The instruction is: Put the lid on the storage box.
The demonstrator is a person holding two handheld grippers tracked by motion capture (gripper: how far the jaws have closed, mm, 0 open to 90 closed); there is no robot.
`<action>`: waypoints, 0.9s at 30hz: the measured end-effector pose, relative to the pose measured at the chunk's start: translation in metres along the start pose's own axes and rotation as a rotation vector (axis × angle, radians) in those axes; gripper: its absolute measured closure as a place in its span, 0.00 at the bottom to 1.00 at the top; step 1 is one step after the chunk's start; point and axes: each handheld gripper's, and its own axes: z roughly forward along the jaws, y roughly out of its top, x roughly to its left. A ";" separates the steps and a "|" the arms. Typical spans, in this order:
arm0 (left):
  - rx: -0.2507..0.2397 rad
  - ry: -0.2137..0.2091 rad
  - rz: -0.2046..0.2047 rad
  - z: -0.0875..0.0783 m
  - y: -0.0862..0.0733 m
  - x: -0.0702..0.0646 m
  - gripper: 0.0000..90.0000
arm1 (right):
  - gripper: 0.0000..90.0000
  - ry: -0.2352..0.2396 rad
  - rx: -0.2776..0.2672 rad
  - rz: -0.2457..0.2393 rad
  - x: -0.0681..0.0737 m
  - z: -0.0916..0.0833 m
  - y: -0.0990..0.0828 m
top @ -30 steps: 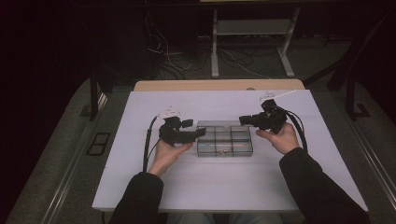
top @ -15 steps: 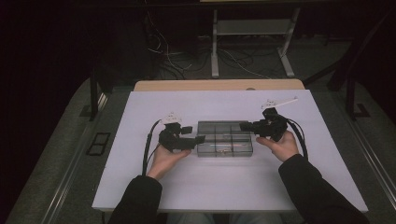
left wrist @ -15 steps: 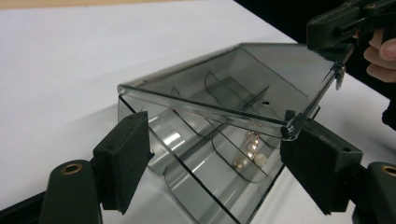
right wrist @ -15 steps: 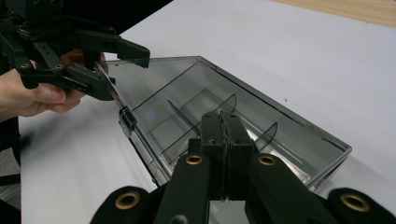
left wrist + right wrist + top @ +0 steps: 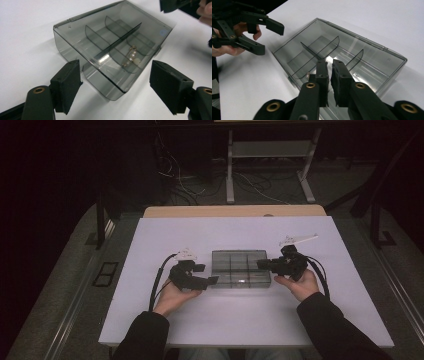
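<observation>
Box of smoky clear plastic with dividers (image 5: pixel 241 268) sits mid-bench between my grippers from above. Left gripper (image 5: pixel 115 85) view: jaws wide apart, straddling its near corner, untouched. Right gripper (image 5: pixel 330 75) view: jaws just opening, nearly together, nothing between.

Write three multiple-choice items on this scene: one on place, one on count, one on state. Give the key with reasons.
1. Where does the smoky clear box lie?
A. Between the two tongs
B. At the table's far left corner
C. On the floor

2. How many compartments does the box have?
A. Two
B. Six
C. Twelve

3. How do the left tongs stand?
A. Clamped on the box
B. Open, jaws either side of the box's corner, pads apart from it
C. Shut on nothing

Key: 1 A, the high view shows the left tongs at one end and the right tongs at the other. 2 B, one long divider crosses two short ones. 3 B, gaps show beside both pads.
</observation>
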 end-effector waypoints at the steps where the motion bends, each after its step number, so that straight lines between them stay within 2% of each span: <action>1: 0.002 -0.002 0.006 -0.002 0.000 -0.001 0.27 | 0.87 -0.001 -0.004 0.004 0.001 -0.001 -0.001; 7: 0.007 0.002 0.030 -0.009 -0.007 -0.009 0.20 | 0.65 -0.027 -0.042 0.029 0.009 -0.008 -0.008; 12: 0.015 -0.024 0.020 -0.013 -0.016 -0.014 0.14 | 0.49 -0.050 -0.050 0.059 0.013 -0.015 -0.019; 14: 0.024 -0.034 0.008 -0.015 -0.019 -0.016 0.10 | 0.37 -0.070 -0.046 0.065 0.014 -0.018 -0.024; 17: 0.025 -0.049 -0.005 -0.017 -0.025 -0.018 0.02 | 0.16 -0.055 -0.039 0.073 0.016 -0.025 -0.033; 20: 0.014 -0.058 -0.014 -0.020 -0.032 -0.020 0.00 | 0.10 -0.049 -0.050 0.069 0.016 -0.032 -0.041; 22: 0.019 -0.056 -0.015 -0.022 -0.036 -0.021 0.00 | 0.10 -0.043 -0.062 0.070 0.016 -0.036 -0.047; 24: 0.012 -0.053 -0.018 -0.024 -0.039 -0.022 0.00 | 0.01 -0.039 -0.052 0.076 0.016 -0.038 -0.052; 27: -0.010 -0.046 -0.023 -0.029 -0.043 -0.023 0.00 | 0.01 -0.032 -0.055 0.069 0.016 -0.042 -0.058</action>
